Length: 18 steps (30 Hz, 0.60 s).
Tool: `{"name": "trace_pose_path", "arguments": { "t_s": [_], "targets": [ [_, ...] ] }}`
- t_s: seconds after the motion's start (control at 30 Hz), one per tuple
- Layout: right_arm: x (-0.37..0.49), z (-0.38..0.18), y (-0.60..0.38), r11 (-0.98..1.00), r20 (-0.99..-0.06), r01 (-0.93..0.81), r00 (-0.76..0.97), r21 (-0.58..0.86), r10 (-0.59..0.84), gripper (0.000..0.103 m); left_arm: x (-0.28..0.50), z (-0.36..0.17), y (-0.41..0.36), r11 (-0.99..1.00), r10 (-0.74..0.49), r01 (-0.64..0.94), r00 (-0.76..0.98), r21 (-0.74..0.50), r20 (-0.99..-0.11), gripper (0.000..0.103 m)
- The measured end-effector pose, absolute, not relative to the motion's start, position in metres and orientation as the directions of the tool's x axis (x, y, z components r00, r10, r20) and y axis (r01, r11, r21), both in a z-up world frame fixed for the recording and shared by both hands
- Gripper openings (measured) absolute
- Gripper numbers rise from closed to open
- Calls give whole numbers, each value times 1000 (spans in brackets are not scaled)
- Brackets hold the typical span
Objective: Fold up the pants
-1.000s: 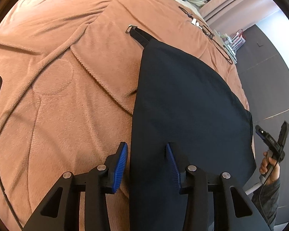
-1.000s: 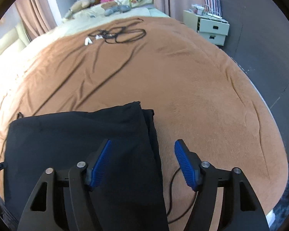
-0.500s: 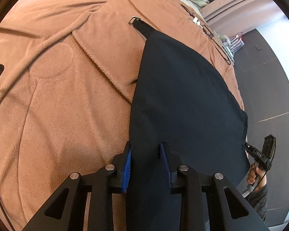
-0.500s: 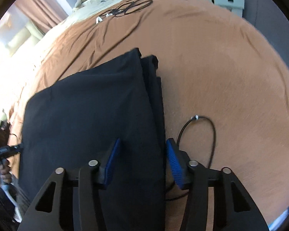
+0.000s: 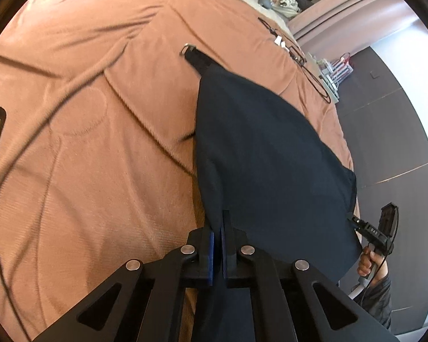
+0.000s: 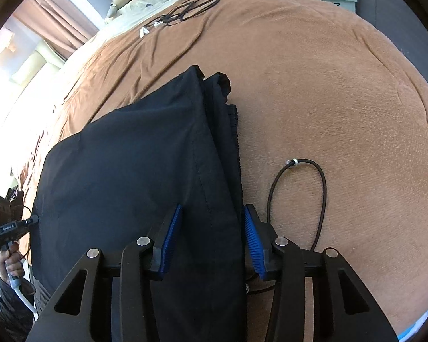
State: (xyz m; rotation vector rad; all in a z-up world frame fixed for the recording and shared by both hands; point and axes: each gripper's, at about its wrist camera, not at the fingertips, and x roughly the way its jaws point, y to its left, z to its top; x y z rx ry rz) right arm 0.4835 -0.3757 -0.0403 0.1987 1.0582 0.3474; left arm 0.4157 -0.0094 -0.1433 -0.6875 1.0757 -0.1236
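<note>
2 tools work the near edge of the dark pants (image 5: pixel 271 154), which lie flat and already doubled over on the brown blanket (image 5: pixel 85 148) covering the bed.

On the left side, the left tool (image 5: pixel 217 235) is clenched on the near left corner of the pants, its blue pads pressed together with a fold of cloth between them. From that tool the cloth runs straight away, long axis pointing up the bed toward a strap with a metal buckle (image 5: pixel 189 50) that pokes out at the far end.

Further right, the right tool (image 6: pixel 212 228) straddles the near right edge, where the stacked layers and the ribbed waistband (image 6: pixel 233 131) show. Its jaws stand apart with the cloth between them, and the pads look just short of pinching. A thin black cord (image 6: pixel 308 176) loops on the blanket just beside its right finger.

Both tools sit at the near edge with the pants stretching away from them, so the coming fold would likely carry that edge forward. The left is ready; the right must close first.

Compared with 1 second ago, the left tool has gone from wide open to shut, and the right tool has come down onto the edge and narrowed.
</note>
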Motion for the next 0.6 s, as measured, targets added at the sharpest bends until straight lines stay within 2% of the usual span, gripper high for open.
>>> {"name": "trace_pose_path", "arguments": {
  "t_s": [0.13,0.3,0.6],
  "targets": [
    [478,-40,-367,926,-812,-183,446,329,376,40,415,-134,-1,791,-405,-227,501,-568,-765,3],
    [476,-38,-354,925,-812,-184,442,334,381,30,411,-128,16,792,-388,-244,507,-559,-770,3],
    [473,-42,-311,920,-815,-208,426,333,392,30,393,-121,54,786,-354,-280,529,-552,-772,3]
  ]
}}
